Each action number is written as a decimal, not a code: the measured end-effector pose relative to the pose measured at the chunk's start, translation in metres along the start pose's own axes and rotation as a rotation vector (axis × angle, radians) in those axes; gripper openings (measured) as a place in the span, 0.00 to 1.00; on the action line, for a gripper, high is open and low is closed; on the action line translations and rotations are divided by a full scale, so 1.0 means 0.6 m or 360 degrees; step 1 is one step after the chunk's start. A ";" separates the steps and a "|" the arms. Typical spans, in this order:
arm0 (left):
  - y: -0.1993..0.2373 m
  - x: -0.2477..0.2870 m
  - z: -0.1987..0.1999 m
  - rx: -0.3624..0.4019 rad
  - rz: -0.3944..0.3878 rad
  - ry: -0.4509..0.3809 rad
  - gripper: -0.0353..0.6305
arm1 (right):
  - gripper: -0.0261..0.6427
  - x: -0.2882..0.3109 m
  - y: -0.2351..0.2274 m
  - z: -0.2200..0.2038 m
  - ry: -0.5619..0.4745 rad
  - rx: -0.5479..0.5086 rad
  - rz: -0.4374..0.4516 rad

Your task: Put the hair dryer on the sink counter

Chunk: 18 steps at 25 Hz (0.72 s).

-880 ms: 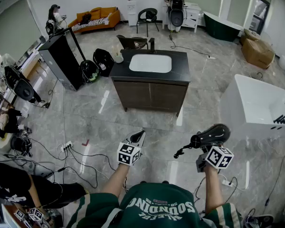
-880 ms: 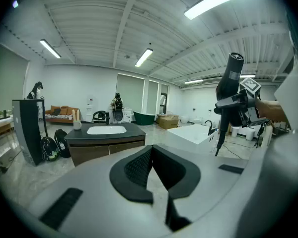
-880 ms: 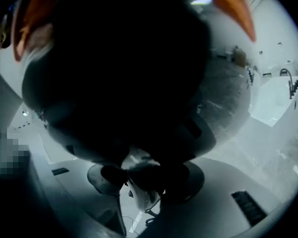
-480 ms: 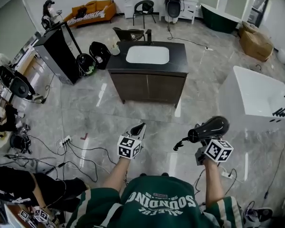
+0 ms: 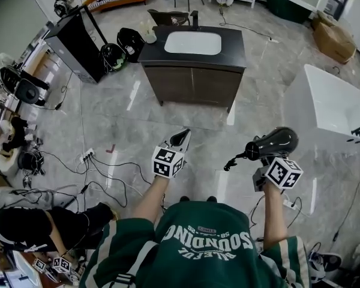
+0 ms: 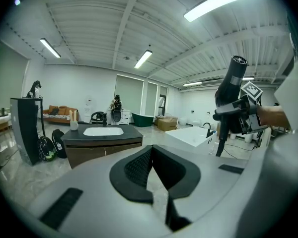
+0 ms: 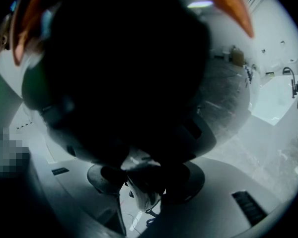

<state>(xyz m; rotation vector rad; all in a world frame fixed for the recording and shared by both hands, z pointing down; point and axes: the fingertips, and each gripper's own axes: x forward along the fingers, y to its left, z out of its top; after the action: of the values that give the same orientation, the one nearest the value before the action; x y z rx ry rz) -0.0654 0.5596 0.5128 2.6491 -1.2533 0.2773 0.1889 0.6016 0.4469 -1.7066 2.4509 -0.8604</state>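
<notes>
Nearest us, the left gripper [image 5: 179, 141] rode empty, its jaws drawn together on nothing. The right gripper [image 5: 265, 164] was clamped on the hair dryer [image 5: 275, 144], which hung in the air just ahead of our right hand, above the marble floor [image 5: 186, 110]. Its long axis stood close to upright, the barrel's round end toward the ceiling. A thin black tail [image 5: 231, 162], likely the cord, trailed from the low end. So the pick-up was done. Well ahead stood the sink counter [image 5: 234, 45], with dark top free beside the basin [image 5: 192, 42]. By our reckoning the walk over, the lowering and the release all remained.
</notes>
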 end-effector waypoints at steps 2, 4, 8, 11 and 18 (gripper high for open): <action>-0.005 0.003 -0.003 -0.0003 0.0003 0.0013 0.07 | 0.34 -0.001 -0.006 -0.002 0.0016 -0.0005 -0.0002; -0.011 0.009 -0.006 -0.0003 0.0007 0.0027 0.07 | 0.34 -0.005 -0.014 -0.001 0.0030 -0.0010 0.0000; -0.027 0.020 -0.006 0.0001 0.0022 0.0029 0.07 | 0.34 -0.023 -0.035 0.005 0.0033 -0.0014 0.0013; -0.036 0.030 -0.001 -0.0004 0.0041 0.0031 0.07 | 0.34 -0.031 -0.049 0.006 0.0037 -0.0012 0.0023; -0.062 0.049 0.017 -0.0032 0.0109 0.0001 0.07 | 0.34 -0.028 -0.079 0.007 0.0079 -0.0008 0.0087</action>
<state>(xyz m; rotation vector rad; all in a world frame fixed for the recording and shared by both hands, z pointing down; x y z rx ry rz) -0.0172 0.5582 0.5070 2.5928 -1.3412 0.2747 0.2376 0.6031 0.4604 -1.6313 2.5207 -0.9021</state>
